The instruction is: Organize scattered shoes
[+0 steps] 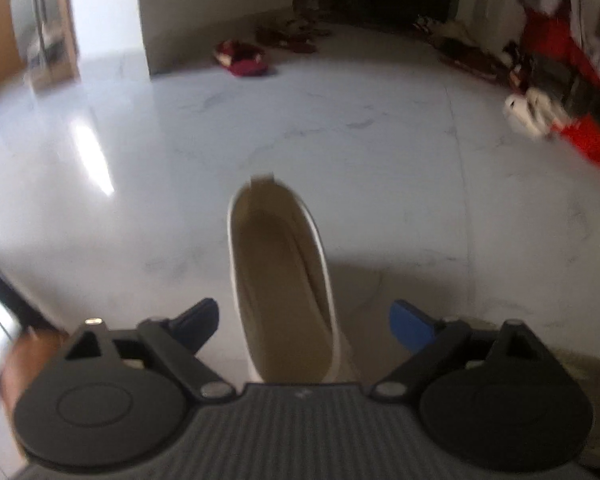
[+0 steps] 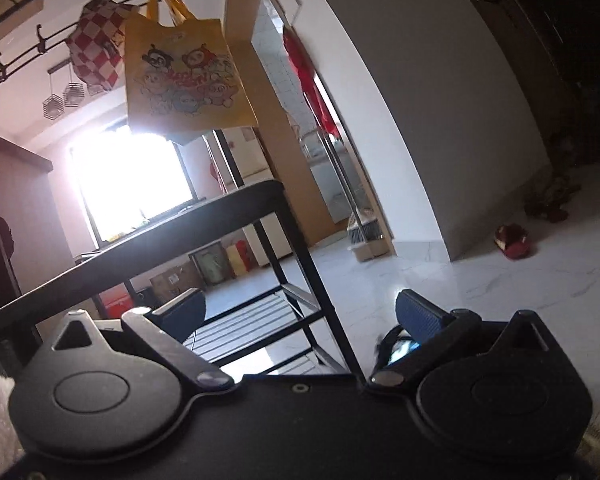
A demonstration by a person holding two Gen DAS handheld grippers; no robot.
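Observation:
A cream slip-on shoe [image 1: 280, 280] with a beige lining lies on the white marble floor [image 1: 380, 160], heel end away from me. My left gripper [image 1: 304, 320] hangs over it with its jaws wide open; the shoe runs between the fingers and the pads stand clear of both its sides. A red slipper [image 1: 242, 58] lies far off by the wall corner, also the red slipper [image 2: 514, 242] in the right wrist view. My right gripper [image 2: 300, 312] is open and holds nothing, pointing level at a black shoe rack [image 2: 260, 312].
More red slippers [image 1: 296, 36] lie by the dark doorway. White shoes [image 1: 530, 114] and red items crowd the right edge. A yellow tote bag [image 2: 184, 76] and a checked bag [image 2: 96, 46] hang on the coat hooks above the rack. A broom and dustpan [image 2: 364, 236] stand by the wall.

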